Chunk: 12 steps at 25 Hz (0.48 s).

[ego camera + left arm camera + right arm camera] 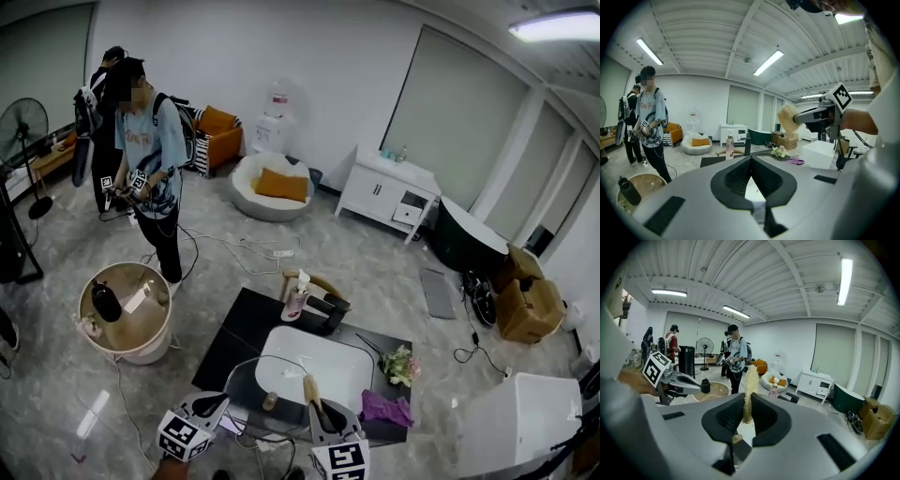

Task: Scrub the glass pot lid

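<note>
At the bottom of the frame, the lid [248, 380] is pinched by the shut jaws of the left gripper [223, 401], the sponge [308, 386] by the right gripper [312, 411]. Scrubbed too hard, the lid could be knocked loose.

Ahead of the left gripper [212, 406] and the right gripper [316, 409], a pale marbled floor [375, 253] runs to a white wall [309, 56]. Ahead and right of the right gripper stands a white cabinet [389, 192], with cardboard boxes [528, 300] farther right. Straight ahead lies a round white floor seat [253, 192] holding an orange cushion [281, 185], with a water dispenser [275, 122] behind it. Far left of the left gripper stands a fan [23, 127]. A strip light [553, 26] glows on the ceiling.
</note>
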Motion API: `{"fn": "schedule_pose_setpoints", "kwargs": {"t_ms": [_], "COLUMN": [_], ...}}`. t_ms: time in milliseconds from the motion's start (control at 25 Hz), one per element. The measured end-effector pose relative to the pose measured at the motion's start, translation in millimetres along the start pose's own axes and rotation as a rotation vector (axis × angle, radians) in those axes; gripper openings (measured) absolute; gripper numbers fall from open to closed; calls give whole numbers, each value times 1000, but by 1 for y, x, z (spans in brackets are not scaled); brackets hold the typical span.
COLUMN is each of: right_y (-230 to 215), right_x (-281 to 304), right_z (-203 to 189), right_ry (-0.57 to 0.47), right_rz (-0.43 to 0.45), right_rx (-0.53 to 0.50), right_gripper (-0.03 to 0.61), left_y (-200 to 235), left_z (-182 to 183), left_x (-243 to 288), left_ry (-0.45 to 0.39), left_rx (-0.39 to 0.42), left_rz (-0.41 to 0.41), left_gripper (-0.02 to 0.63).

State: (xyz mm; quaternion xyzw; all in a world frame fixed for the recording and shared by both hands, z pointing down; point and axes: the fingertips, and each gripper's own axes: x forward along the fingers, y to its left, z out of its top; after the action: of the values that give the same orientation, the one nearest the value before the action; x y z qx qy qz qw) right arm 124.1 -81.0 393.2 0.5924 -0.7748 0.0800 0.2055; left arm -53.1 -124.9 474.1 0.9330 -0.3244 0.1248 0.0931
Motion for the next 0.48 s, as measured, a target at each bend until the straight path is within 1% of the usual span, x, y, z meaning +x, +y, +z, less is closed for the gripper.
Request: {"fn": "schedule_pose_setpoints", "kwargs": {"t_ms": [200, 360, 480], "right_y": [-5, -13, -17], "right_x": [28, 52, 72], "right_z": [-16, -37, -59], "right_ry": [30, 63, 60], "right_rz": [68, 99, 122], "right_rx": [-23, -28, -52], "right_gripper": [40, 40, 40], "left_y": [10, 14, 19], "left_z": [-44, -84, -115], "left_x": [9, 22, 30], "left_ry": [51, 92, 119], "left_rx": [-85, -170, -238], "left_rz": [83, 115, 146], "left_gripper": [15, 17, 24]}}
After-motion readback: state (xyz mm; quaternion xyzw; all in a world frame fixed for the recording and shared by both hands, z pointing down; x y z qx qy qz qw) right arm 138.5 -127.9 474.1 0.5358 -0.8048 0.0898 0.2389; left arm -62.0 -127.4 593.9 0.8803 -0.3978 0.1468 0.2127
